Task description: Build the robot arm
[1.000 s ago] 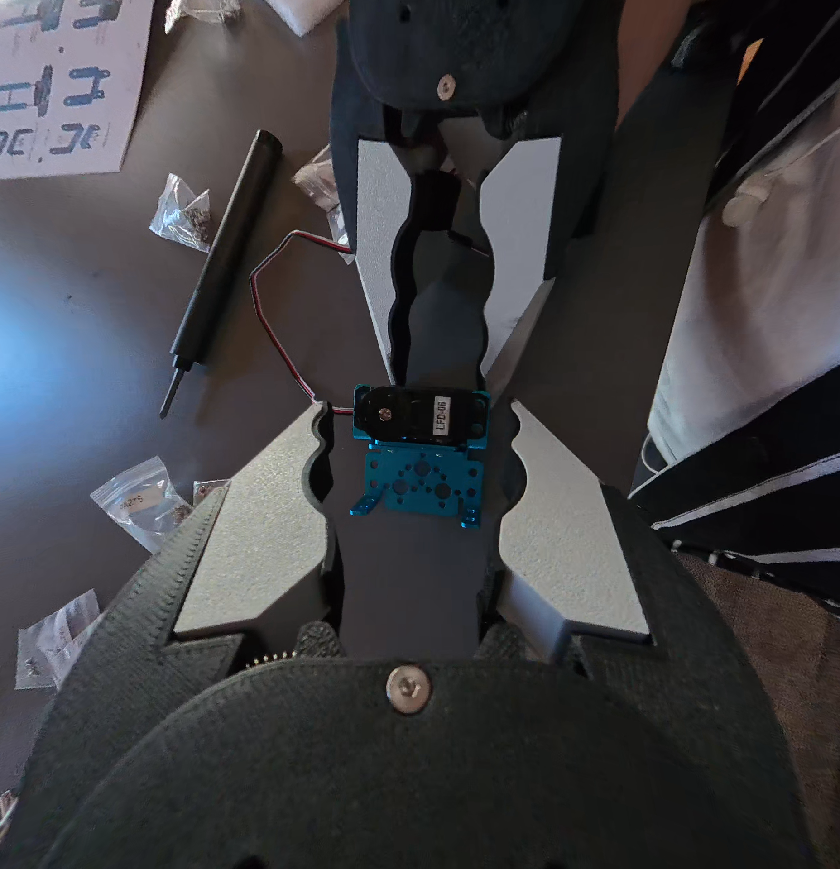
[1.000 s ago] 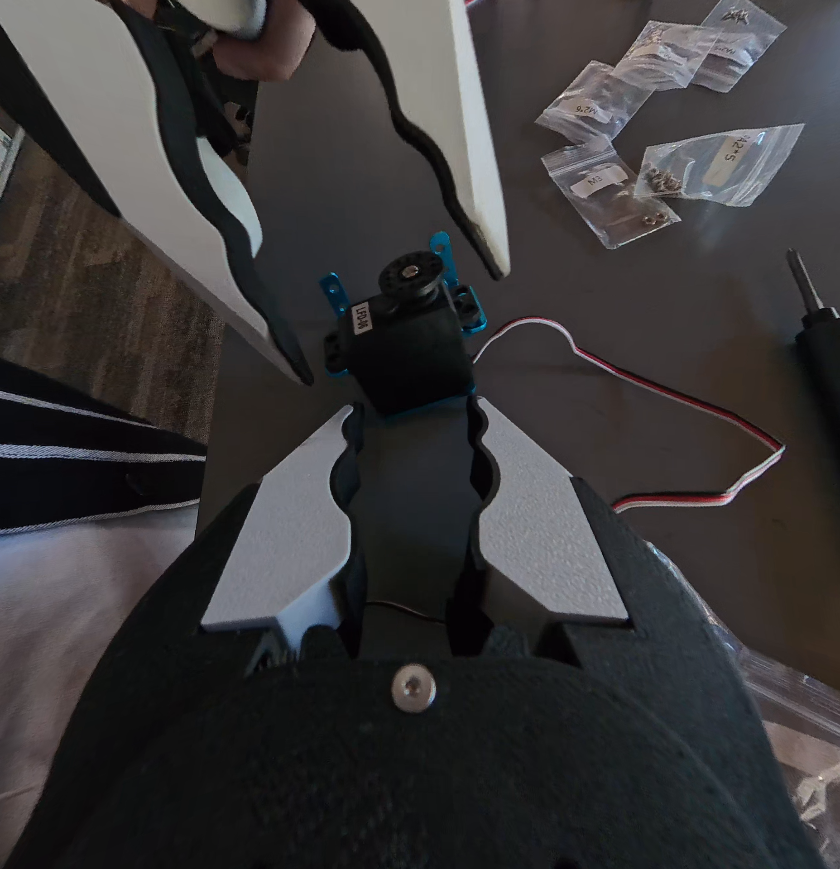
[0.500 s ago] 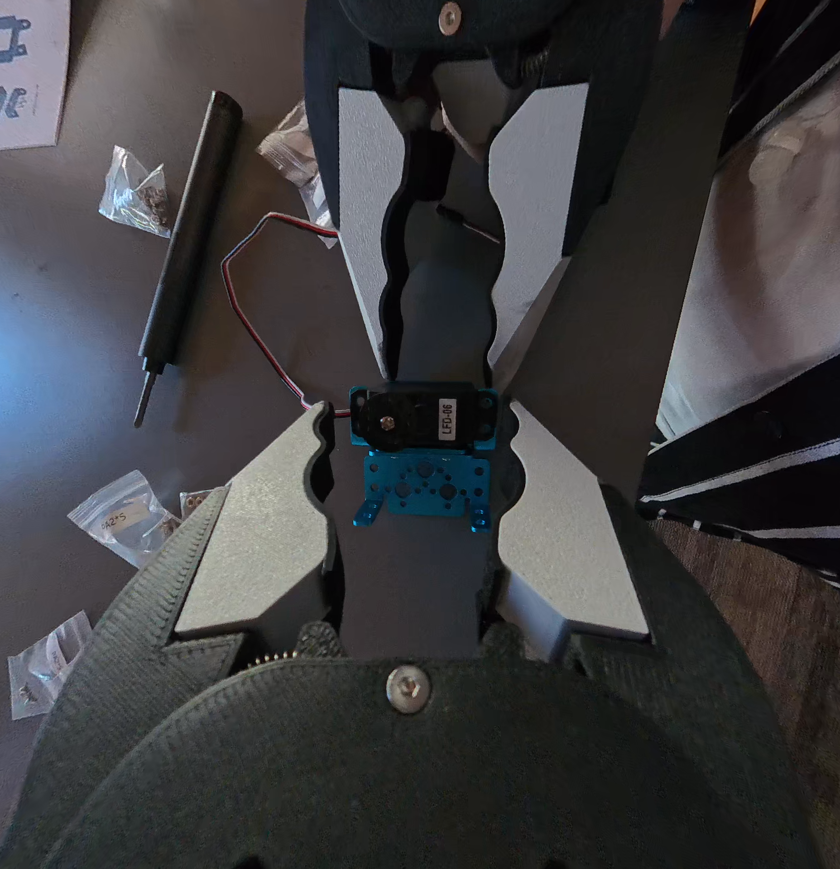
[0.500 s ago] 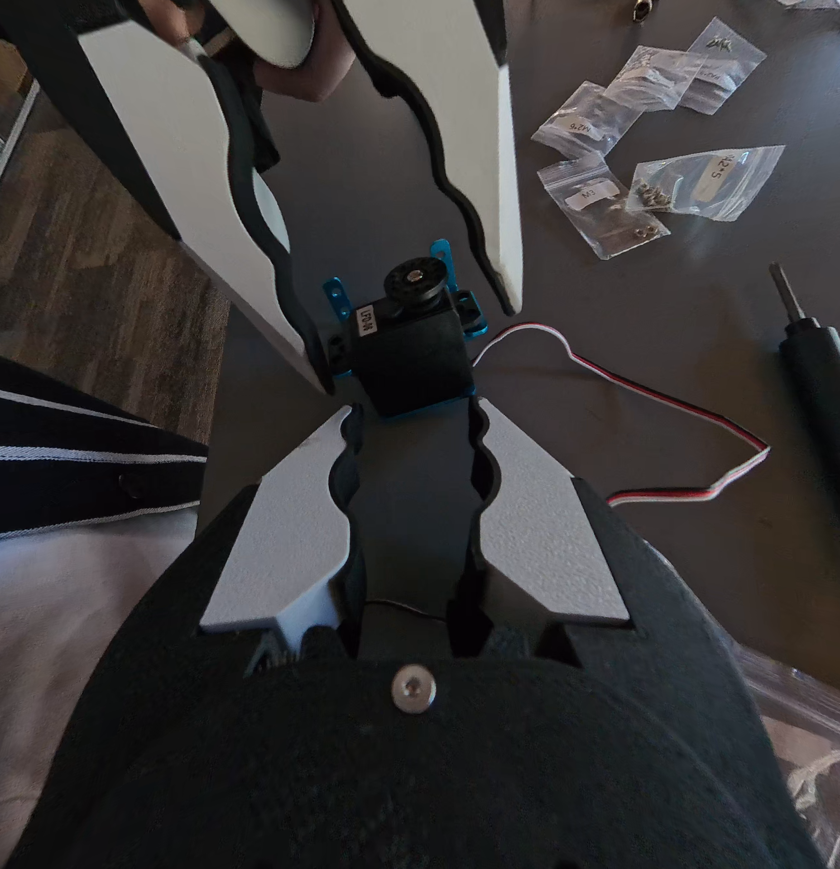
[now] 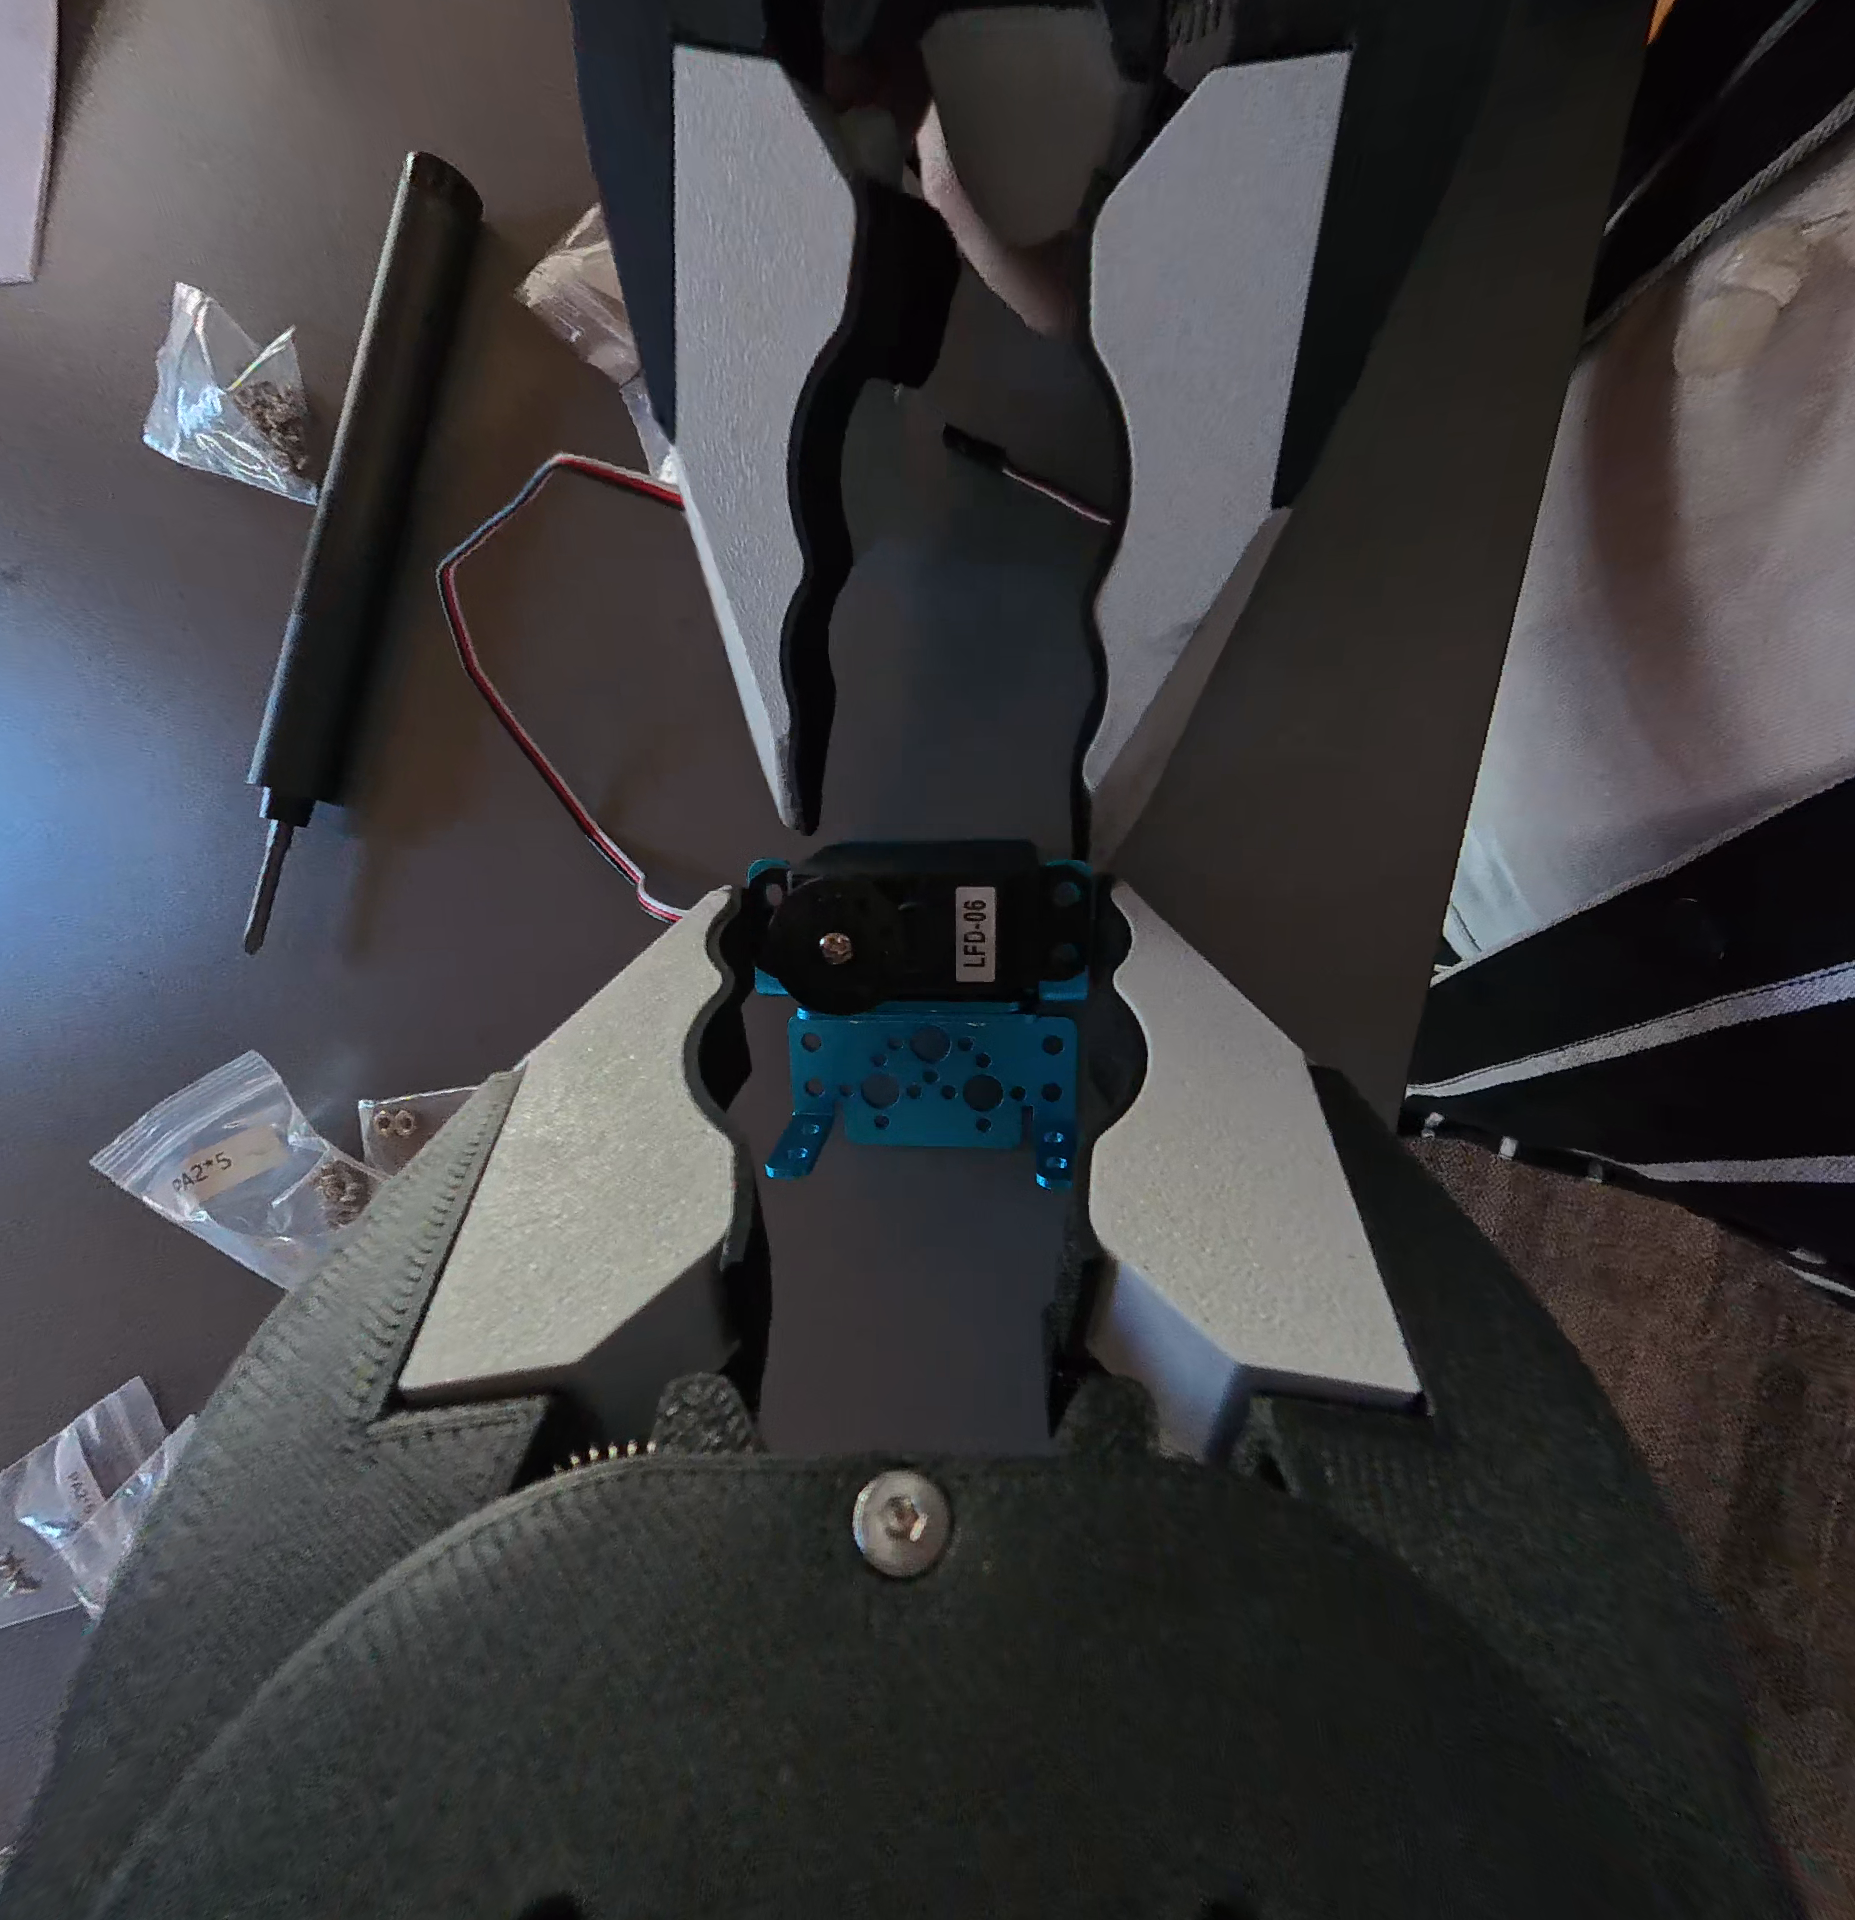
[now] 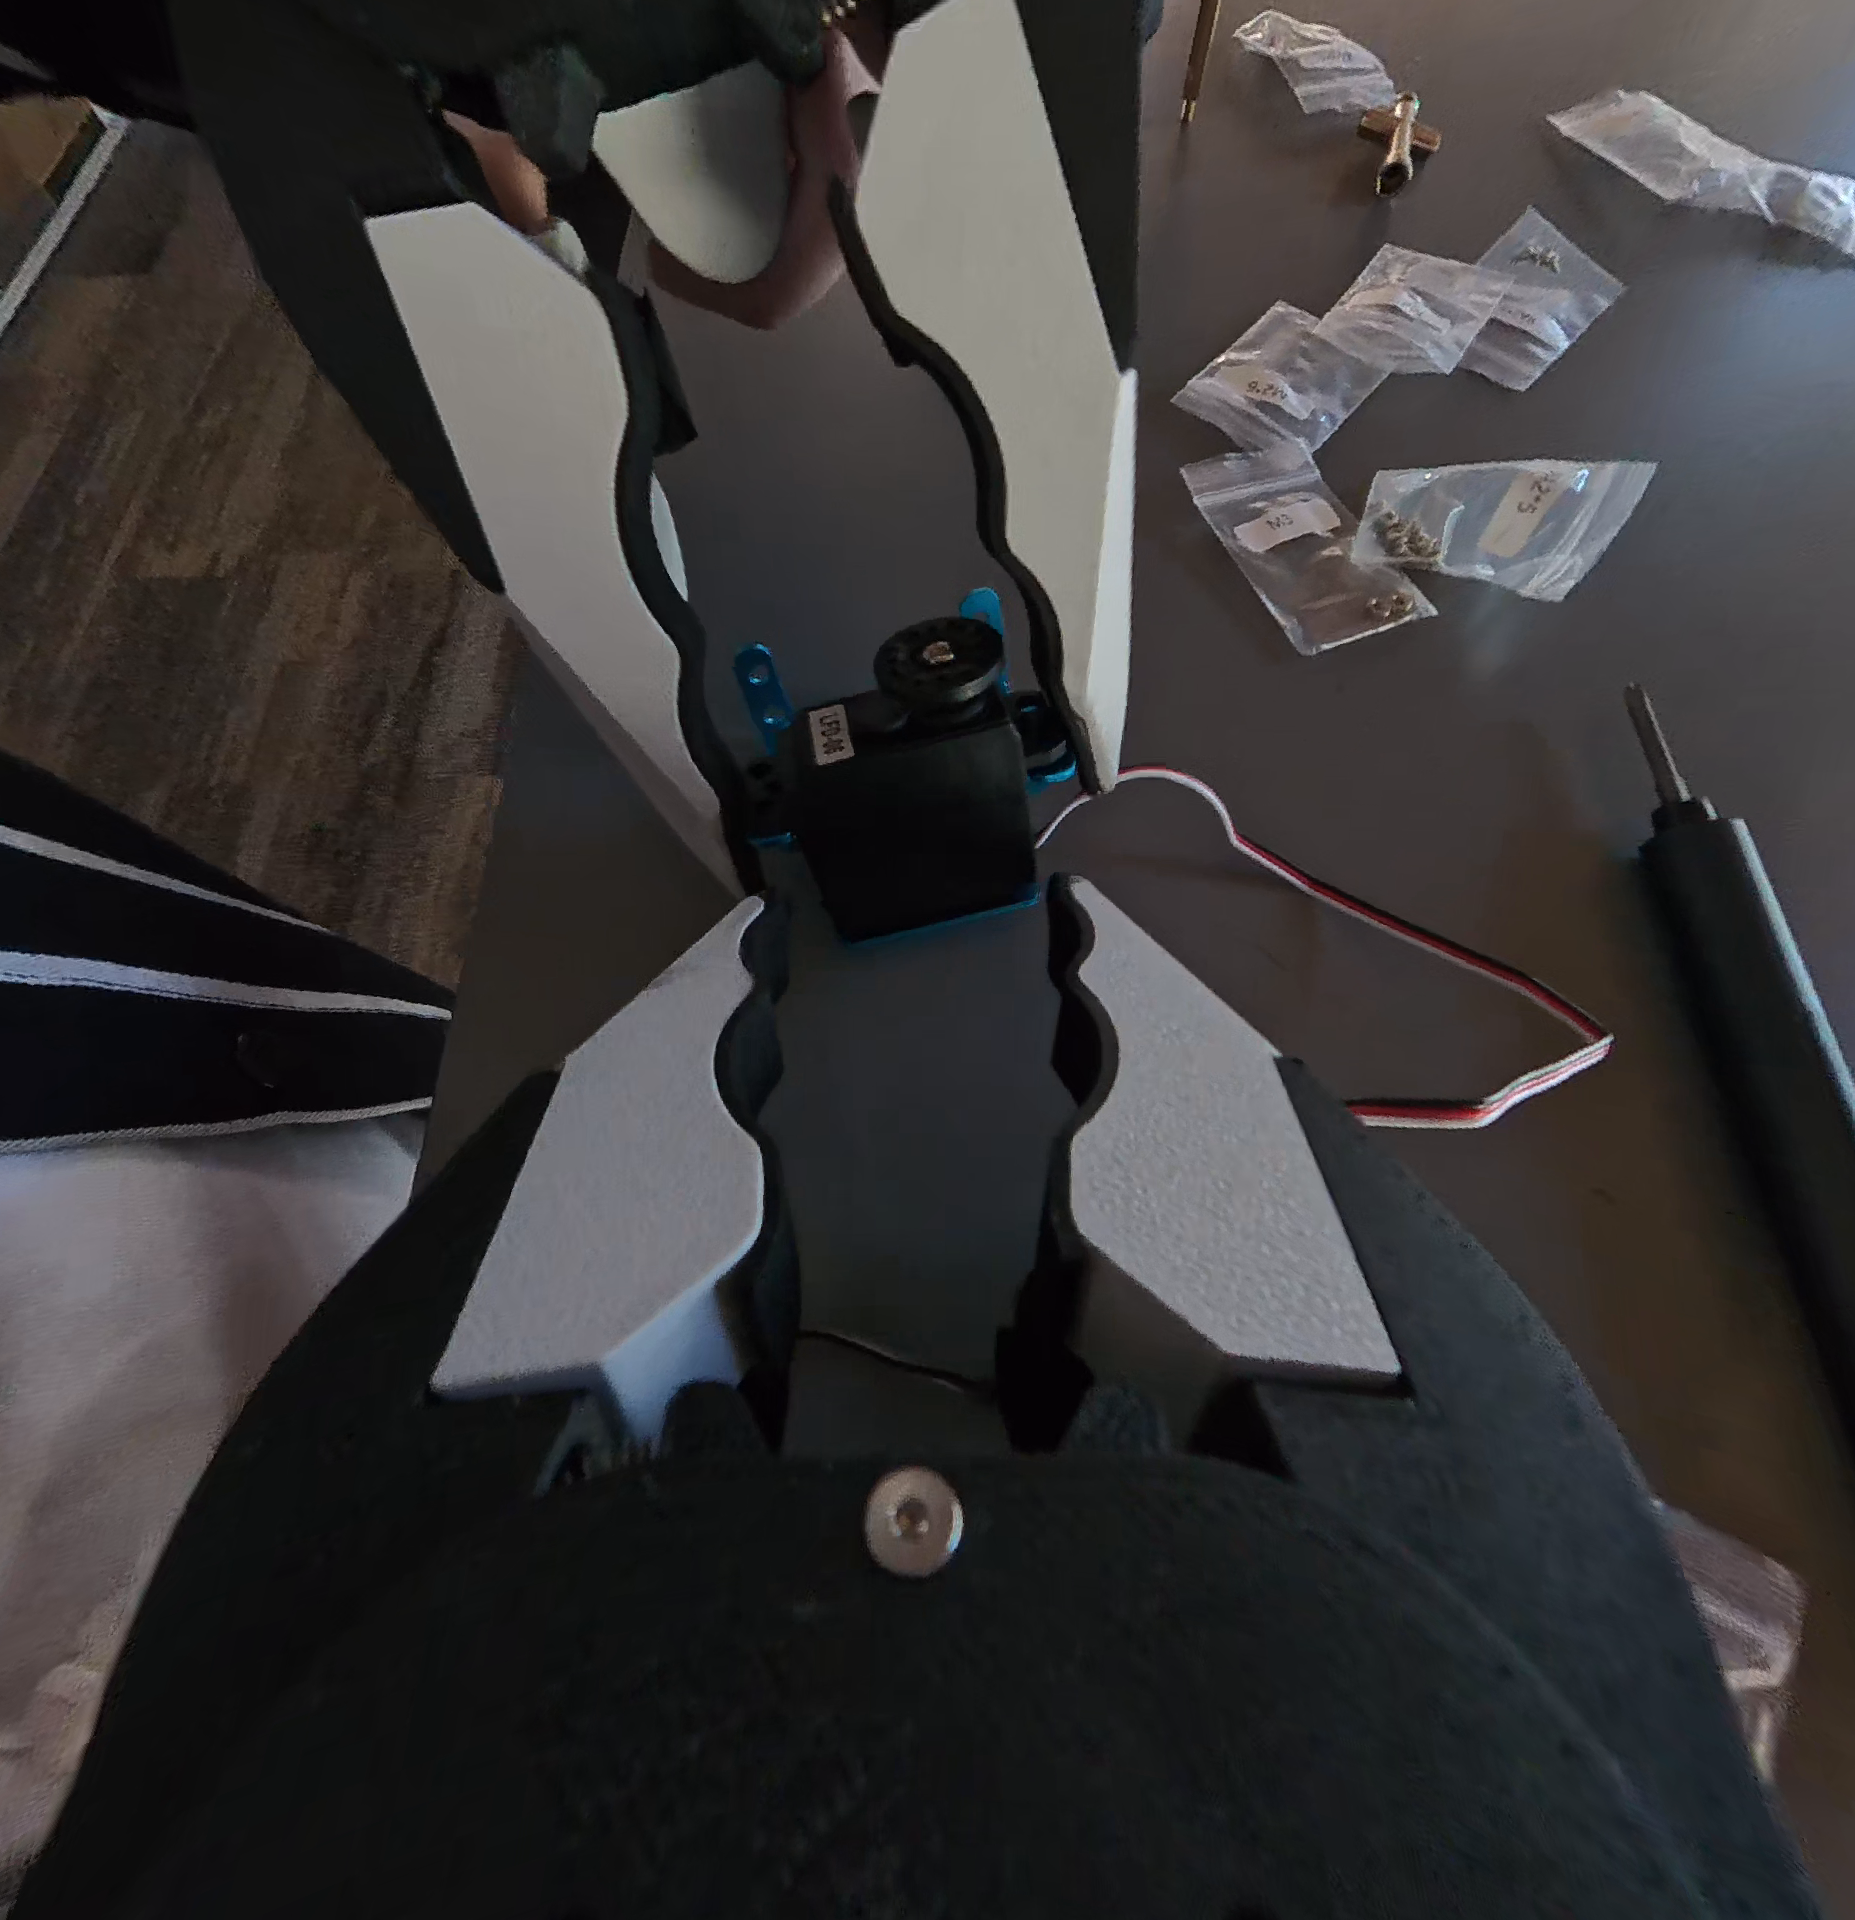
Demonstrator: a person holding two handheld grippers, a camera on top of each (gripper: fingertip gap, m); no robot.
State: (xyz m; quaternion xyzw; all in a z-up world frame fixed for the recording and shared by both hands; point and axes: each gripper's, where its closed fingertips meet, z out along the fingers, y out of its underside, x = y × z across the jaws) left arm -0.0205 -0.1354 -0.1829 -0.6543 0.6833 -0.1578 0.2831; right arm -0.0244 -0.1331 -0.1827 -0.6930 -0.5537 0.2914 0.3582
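Observation:
A black servo (image 5: 902, 935) in a blue metal bracket (image 5: 933, 1091) stands on the dark table (image 5: 123, 675). A red, white and black wire (image 5: 466, 623) runs from it. My left gripper (image 5: 921, 904) has its fingertips pressed against the two ends of the bracket, shut on it. In the right wrist view the servo (image 6: 918, 821) sits between the left gripper's white fingers (image 6: 1099, 623). My right gripper (image 6: 907, 894) is open, and its tips flank the servo's back end. It faces the left gripper (image 5: 944, 805).
A black screwdriver (image 5: 362, 499) lies left of the wire. Small plastic bags of screws (image 5: 227, 1164) (image 6: 1307, 551) are scattered around. A brass tool (image 6: 1399, 140) lies at the far edge. The table edge and a person's clothing (image 5: 1681, 623) are close beside the servo. The grippers are tip to tip, or close to it.
My left gripper's fingers have come down around the servo and narrowed onto the bracket ends. My right gripper stays open at the servo's back.

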